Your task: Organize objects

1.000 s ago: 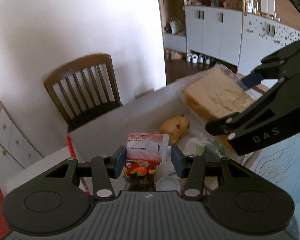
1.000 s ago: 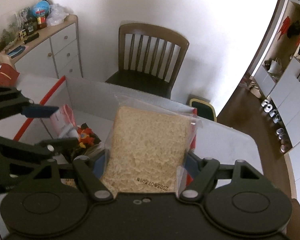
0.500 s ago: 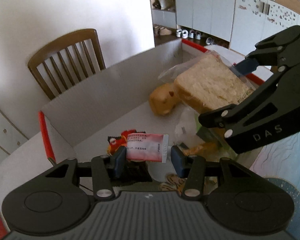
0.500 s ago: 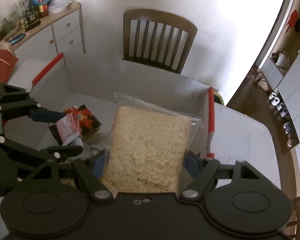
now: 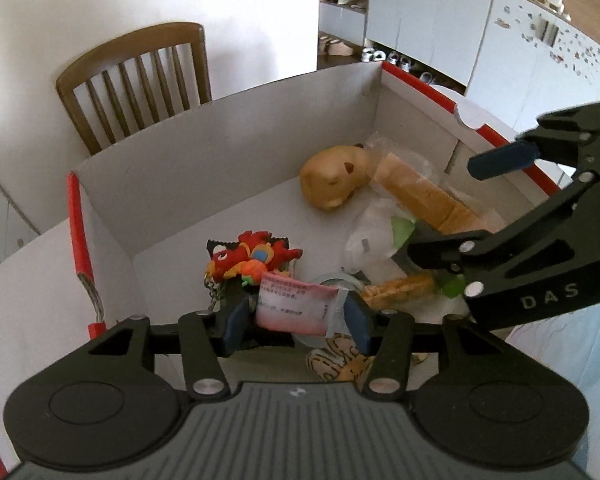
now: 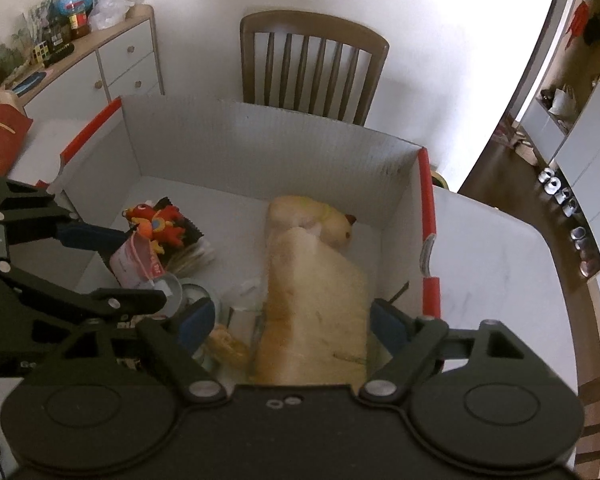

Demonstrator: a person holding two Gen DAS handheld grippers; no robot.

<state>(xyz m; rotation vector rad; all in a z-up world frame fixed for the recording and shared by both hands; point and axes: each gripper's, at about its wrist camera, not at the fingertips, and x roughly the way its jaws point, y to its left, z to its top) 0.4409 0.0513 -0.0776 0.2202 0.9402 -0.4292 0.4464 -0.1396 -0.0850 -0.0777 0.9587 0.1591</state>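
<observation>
An open white cardboard box (image 5: 220,160) (image 6: 260,152) with red edges is below both grippers. My left gripper (image 5: 296,326) (image 6: 140,270) hangs low inside it, and its jaws are opening. A pink-and-white packet (image 5: 296,308) (image 6: 134,260) still sits between the pads, tilted and loose. My right gripper (image 6: 292,318) (image 5: 444,206) is also opening, wide apart. The bagged bread loaf (image 6: 316,292) (image 5: 420,196) lies flat on the box floor between its fingers, clear of the left pad.
In the box are a yellow plush toy (image 5: 332,180) (image 6: 332,216), a red plush toy (image 5: 252,256) (image 6: 156,220), a glass jar (image 6: 176,292), white wrapping (image 5: 372,236) and a striped item (image 5: 340,360). A wooden chair (image 6: 312,64) stands behind, a white cabinet (image 6: 120,60) at left.
Both grippers sank into the box. The right jaws spread and the bread fell from upright to flat on the box floor. The pink packet tilted between the left pads.
</observation>
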